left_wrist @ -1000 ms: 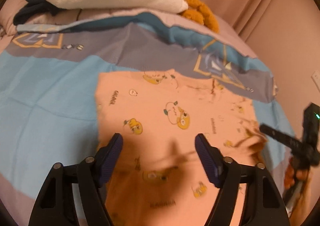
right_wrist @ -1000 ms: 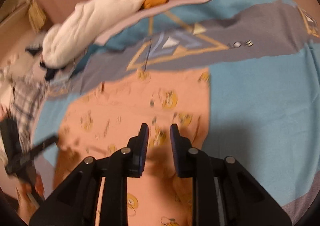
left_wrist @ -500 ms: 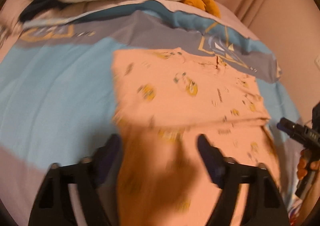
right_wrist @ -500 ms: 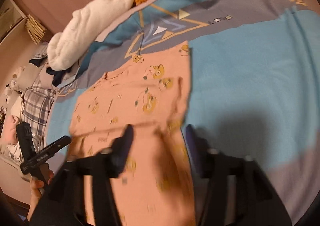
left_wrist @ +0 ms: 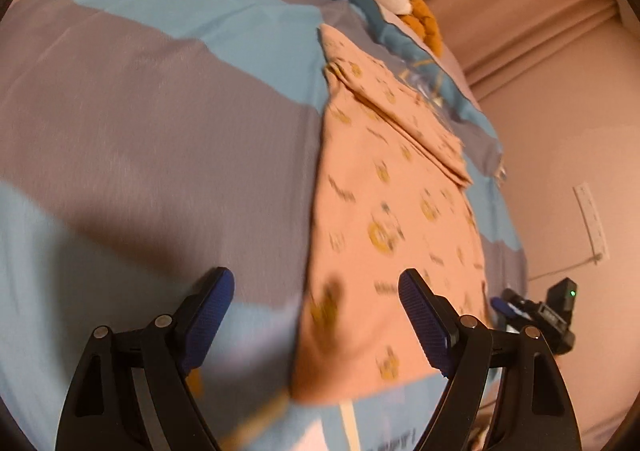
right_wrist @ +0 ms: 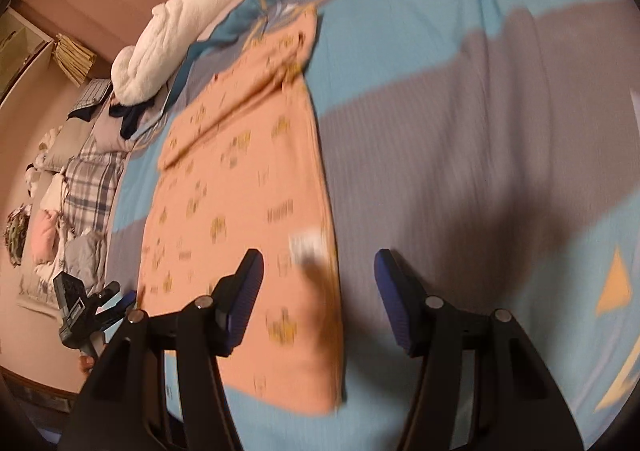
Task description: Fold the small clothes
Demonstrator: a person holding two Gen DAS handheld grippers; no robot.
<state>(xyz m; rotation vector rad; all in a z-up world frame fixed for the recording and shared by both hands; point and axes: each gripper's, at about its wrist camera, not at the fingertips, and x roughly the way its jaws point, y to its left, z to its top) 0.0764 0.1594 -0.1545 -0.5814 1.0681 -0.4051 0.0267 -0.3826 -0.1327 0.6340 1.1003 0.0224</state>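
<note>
Left gripper [left_wrist: 316, 315] jaws wide apart, holding nothing, over the near left edge of the orange garment [left_wrist: 384, 219], which lies flat and folded lengthwise on the blue-and-grey bedspread [left_wrist: 140, 111]; right gripper [right_wrist: 320, 291] likewise parted and empty over its near right edge.

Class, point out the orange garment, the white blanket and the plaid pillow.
orange garment [left_wrist: 384, 235], left wrist view, middle of the cloth
white blanket [right_wrist: 176, 31], right wrist view, middle of the bundle
plaid pillow [right_wrist: 90, 187], right wrist view, checked face

Black grippers [left_wrist: 316, 307] — blue ribbed pads [left_wrist: 420, 321]
</note>
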